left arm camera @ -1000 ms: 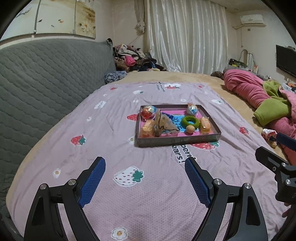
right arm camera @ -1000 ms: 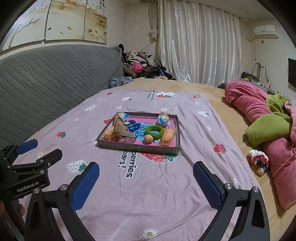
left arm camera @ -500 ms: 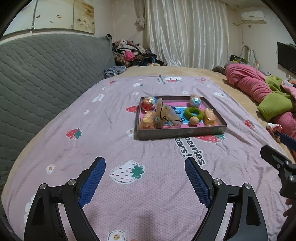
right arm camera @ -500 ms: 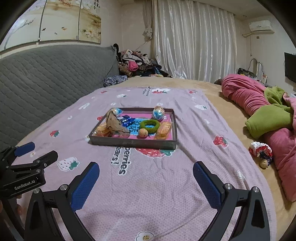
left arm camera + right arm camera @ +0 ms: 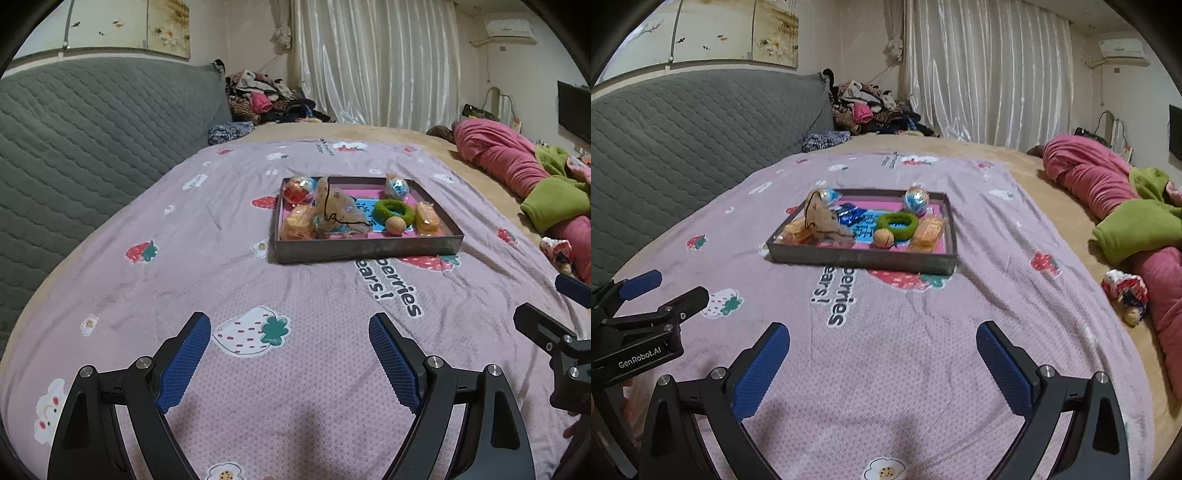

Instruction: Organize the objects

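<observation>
Left wrist view: the dark tray (image 5: 365,249) sits on the pink strawberry blanket (image 5: 221,236) on the bed, well ahead of both tools. Inside it lie a green ring (image 5: 392,210), a small tan ball (image 5: 395,225), orange packets (image 5: 428,219) and a crumpled brown bag (image 5: 338,214). Left tool (image 5: 290,363) and right tool (image 5: 882,369) hover over the blanket, fingers spread apart, gripping nothing.

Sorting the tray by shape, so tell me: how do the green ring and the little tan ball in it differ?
The green ring is fuzzy, open-centred and lies flat; the tan ball is solid, round and smoother. The ring is wider than the ball. Both sit in the tray, side by side.
</observation>
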